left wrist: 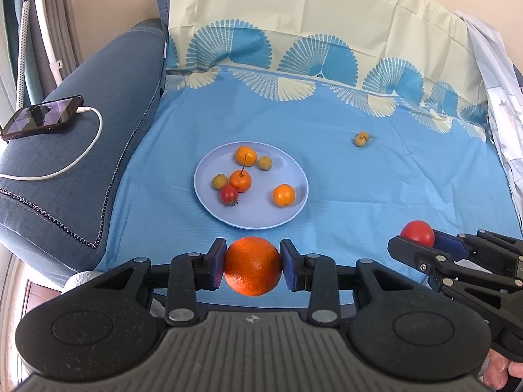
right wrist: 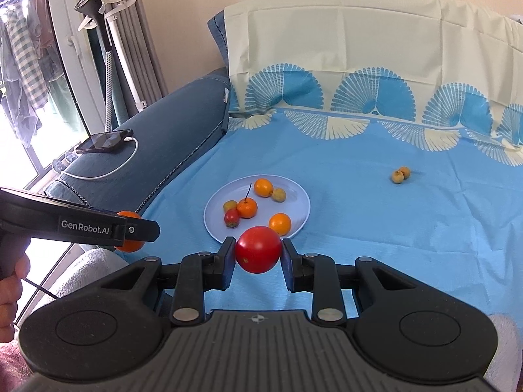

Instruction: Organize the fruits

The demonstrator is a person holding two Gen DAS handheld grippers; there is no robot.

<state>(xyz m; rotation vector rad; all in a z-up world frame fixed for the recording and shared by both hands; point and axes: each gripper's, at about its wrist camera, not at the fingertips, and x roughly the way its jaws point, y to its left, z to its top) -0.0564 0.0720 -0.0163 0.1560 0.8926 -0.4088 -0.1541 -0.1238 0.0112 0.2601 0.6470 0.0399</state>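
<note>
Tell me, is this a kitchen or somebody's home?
Probably a living room at home, not a kitchen. The fruit plate sits on a blue cloth spread over a sofa seat, a phone charges on the armrest, and clothes hang drying outside the window.

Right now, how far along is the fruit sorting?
Done: six small fruits sit on the round pale-blue plate, including a small red tomato. In hand: the left tool is shut on a large orange, and the right tool is shut on a big red tomato, both short of the plate. Left: two small tan-yellow fruits lie on the blue cloth, apart from the plate.
</note>
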